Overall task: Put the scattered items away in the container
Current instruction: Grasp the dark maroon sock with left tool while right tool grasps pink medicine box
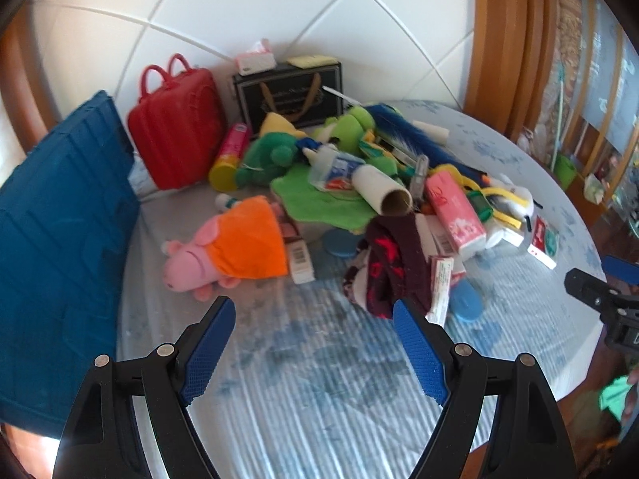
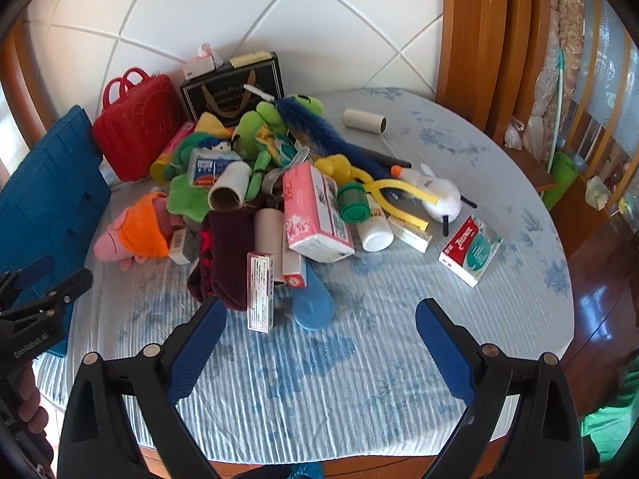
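Left hand-held gripper agape, empty; right hand-held gripper likewise; blue ribbed container beside jumbled pile.

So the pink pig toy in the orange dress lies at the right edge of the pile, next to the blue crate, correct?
Not quite: the pink pig toy lies at the left edge of the pile, on the blue crate side. The left wrist view shows it.

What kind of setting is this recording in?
Probably a home dining or living room: a round table under a blue floral cloth, white tiled wall behind, wooden cabinet alongside, and household clutter such as a pink pig plush.
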Demonstrator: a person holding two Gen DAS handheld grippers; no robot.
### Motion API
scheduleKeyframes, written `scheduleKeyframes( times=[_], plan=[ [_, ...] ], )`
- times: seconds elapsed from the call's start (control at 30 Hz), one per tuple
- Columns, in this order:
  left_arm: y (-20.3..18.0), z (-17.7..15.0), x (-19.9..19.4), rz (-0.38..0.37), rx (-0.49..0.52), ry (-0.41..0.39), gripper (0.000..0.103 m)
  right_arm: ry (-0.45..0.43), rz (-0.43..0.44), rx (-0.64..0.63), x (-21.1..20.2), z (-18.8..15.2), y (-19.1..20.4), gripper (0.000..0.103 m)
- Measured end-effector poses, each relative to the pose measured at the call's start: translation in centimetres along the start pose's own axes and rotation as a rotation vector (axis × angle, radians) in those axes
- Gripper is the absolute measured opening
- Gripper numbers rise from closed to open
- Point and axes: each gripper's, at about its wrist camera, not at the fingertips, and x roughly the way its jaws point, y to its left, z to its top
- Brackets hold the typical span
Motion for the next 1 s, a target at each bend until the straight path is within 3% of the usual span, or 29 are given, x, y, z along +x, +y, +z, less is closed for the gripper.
scheduleKeyframes(
  times=[0.13,0.23,0.33,0.6,0.63,0.67,0.7,0.77,1.0],
  plan=[
    [-1.3,-0.1,3.1,-0.018,0.046,0.036,0.082,0.040,-0.015,-0.006,2.3,-0.2,0.8,0.096],
    [-2.0,-0.4,5.0,-0.036,0.067,0.053,0.082,0.078,-0.013,-0.002,4.2,-0.7,1.1,0.073],
    [-3.0,-0.5,6.5,-0.059,0.080,0.083,0.082,0.123,-0.004,0.006,6.2,-1.6,1.2,0.062],
    [-7.1,1.6,11.1,-0.078,0.069,0.116,0.082,0.204,0.030,0.003,9.8,-1.7,-0.2,0.062],
    [-7.5,1.6,12.2,-0.069,0.076,0.130,0.072,0.209,0.035,0.001,10.1,-1.7,-0.3,0.062],
    [-7.8,1.5,13.3,-0.057,0.084,0.150,0.042,0.219,0.043,-0.004,10.7,-1.7,-0.4,0.062],
    [-7.9,1.1,14.4,-0.054,0.085,0.181,0.026,0.226,0.052,-0.004,11.0,-1.7,-0.3,0.062],
    [-7.0,0.4,15.2,-0.054,0.057,0.206,0.024,0.242,0.081,-0.023,12.0,-1.8,0.1,0.062],
    [-4.2,-1.1,13.7,0.000,0.051,0.186,0.023,0.274,0.168,-0.058,14.7,-1.6,3.0,0.062]
  ],
)
